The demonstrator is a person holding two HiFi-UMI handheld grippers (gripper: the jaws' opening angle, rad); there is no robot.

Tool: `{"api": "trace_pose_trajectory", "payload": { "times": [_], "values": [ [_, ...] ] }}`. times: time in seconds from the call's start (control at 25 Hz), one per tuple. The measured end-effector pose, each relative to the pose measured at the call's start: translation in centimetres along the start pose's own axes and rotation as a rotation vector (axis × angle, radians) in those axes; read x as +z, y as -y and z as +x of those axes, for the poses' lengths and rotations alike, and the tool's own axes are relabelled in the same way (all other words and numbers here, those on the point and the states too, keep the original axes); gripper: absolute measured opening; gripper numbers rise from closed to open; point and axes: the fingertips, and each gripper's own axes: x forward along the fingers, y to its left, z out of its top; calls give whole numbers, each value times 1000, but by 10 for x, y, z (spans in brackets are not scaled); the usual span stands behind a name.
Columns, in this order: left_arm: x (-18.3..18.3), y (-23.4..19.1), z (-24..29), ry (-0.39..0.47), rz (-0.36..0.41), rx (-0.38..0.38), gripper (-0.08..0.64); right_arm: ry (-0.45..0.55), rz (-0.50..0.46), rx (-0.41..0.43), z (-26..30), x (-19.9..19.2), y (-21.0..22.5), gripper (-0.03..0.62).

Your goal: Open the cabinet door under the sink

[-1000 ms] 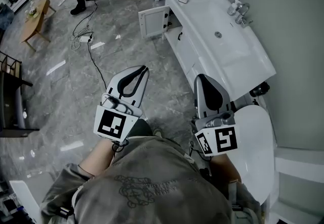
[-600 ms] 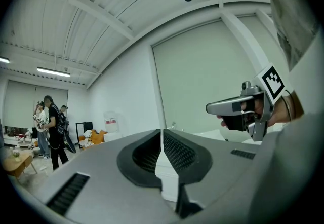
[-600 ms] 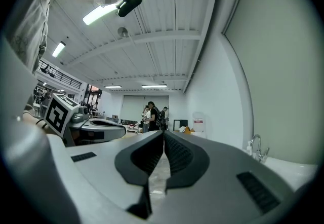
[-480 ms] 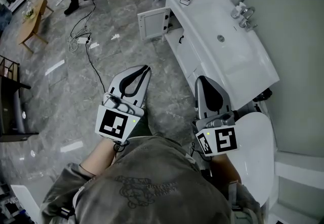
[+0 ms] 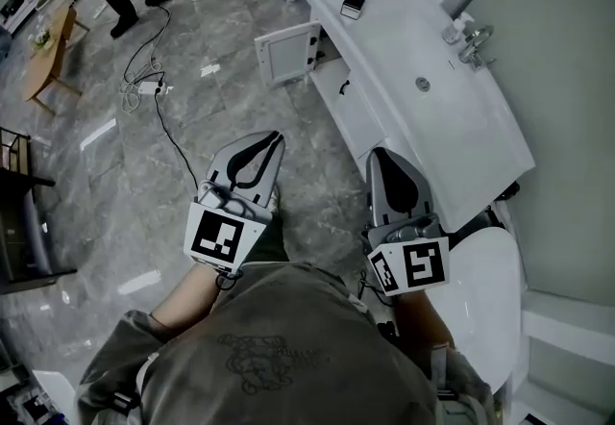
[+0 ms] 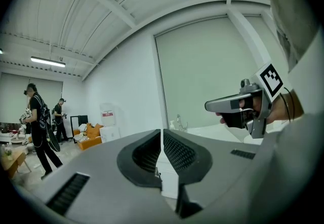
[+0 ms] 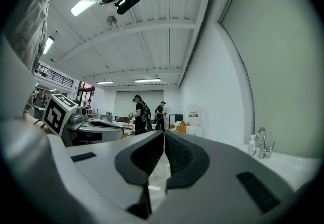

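Movement in the last second is small. The left gripper (image 5: 273,137) and the right gripper (image 5: 381,153) stay close in front of the person's body, above the grey floor (image 5: 192,183), both clenched with jaws together and nothing between them (each gripper view shows only a thin line between its pads). What changes is the head view: the white vanity (image 5: 360,120) and its sink (image 5: 452,135) slide a little lower in the picture, so the person is probably leaning or stepping toward them.

Under the far end of the sink, one cabinet door (image 5: 285,55) already stands swung out. A nearer door (image 5: 338,98), with a dark handle (image 5: 343,87), is shut. Both are well apart from the grippers. I judge that this is either an approach to the shut door or a pause after the far one was opened; no reach has begun yet.
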Motion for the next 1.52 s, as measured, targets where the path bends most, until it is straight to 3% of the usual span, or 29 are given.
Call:
{"api": "trace_pose_trajectory", "payload": {
  "times": [0.64,0.92,1.52],
  "values": [
    [-23,-122,104,-31,-32,-110,29,-86,-1,-87,155,-15,38,29],
    [-39,-169,148,-33,-20,-161,29,-75,-10,-119,215,-24,55,29],
    [-120,-184,246,-150,-38,-196,29,-136,94,-178,281,-120,119,31]
  ]
}}
